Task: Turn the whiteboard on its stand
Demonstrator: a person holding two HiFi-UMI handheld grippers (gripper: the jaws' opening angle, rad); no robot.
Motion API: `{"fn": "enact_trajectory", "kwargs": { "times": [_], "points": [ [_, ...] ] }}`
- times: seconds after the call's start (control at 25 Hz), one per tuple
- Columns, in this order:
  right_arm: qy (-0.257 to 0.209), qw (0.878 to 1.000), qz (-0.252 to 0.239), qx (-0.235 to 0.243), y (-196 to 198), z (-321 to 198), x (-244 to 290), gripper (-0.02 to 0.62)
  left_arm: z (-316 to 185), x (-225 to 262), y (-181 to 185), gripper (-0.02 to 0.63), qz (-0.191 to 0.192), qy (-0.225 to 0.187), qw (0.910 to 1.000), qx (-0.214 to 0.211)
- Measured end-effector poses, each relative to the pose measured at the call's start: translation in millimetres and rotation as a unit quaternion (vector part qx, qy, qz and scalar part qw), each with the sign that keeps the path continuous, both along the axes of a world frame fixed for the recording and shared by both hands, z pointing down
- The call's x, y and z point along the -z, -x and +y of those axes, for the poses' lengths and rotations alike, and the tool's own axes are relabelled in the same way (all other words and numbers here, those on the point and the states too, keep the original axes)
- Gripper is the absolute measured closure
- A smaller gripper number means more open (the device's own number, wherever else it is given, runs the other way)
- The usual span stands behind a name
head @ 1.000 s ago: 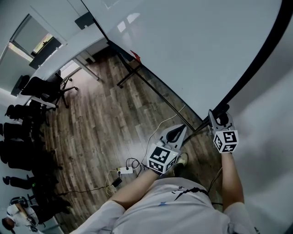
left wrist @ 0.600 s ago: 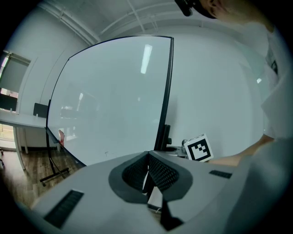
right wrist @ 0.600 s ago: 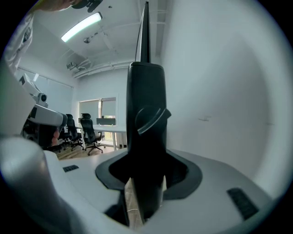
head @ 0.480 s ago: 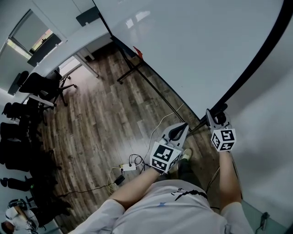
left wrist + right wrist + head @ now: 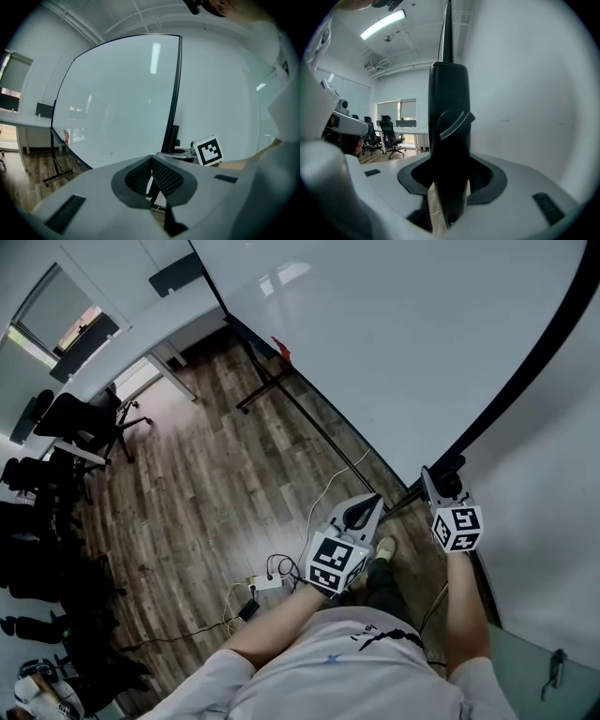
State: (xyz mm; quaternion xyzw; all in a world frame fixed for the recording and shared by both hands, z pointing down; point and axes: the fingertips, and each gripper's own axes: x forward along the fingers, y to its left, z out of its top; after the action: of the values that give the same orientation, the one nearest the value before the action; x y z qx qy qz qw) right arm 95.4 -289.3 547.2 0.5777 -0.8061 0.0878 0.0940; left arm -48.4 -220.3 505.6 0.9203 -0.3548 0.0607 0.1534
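Shirt and forearms of the person fill the bottom of the head view, with one shoe on the wooden floor just ahead.

Left gripper: fingers pressed together at the tips, nothing between them. It hangs just beside the right gripper on the open-floor side, and appears to be apart from the board.

Right gripper: fingers clenched on the black frame edge of the whiteboard. In the right gripper view this edge rises upright straight between them, so the grasp sits on the board's near end.

Whiteboard: from the grasped edge its long axis runs away, up and to the left in the head view. Its white face is turned toward the left gripper and the open floor. The right hand is therefore the nearer, and the only one in contact.

Stand foot: visible on the floor under the far part of the board, well apart from both grippers.

Judgement: turning the board probably calls for swinging the held end sideways, across the board's face, while the far end follows around the stand.

Power strip and cables lie on the floor near the person's left. Office chairs stand farther off by the windows.
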Motion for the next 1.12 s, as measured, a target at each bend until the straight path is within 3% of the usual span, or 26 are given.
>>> {"fn": "enact_trajectory", "kwargs": {
  "times": [0.4,1.12],
  "points": [
    [0.001,1.000,-0.003,-0.003,-17.6,44.8,-16.2,0.417,33.6,-19.2,-31.8,0.594,0.000,0.005,0.9996,-0.028],
    [-0.003,1.000,-0.009,0.028,-50.6,148.9,-2.3,0.416,150.6,-3.4,-83.6,0.594,-0.010,0.003,0.9992,0.039]
  ]
}}
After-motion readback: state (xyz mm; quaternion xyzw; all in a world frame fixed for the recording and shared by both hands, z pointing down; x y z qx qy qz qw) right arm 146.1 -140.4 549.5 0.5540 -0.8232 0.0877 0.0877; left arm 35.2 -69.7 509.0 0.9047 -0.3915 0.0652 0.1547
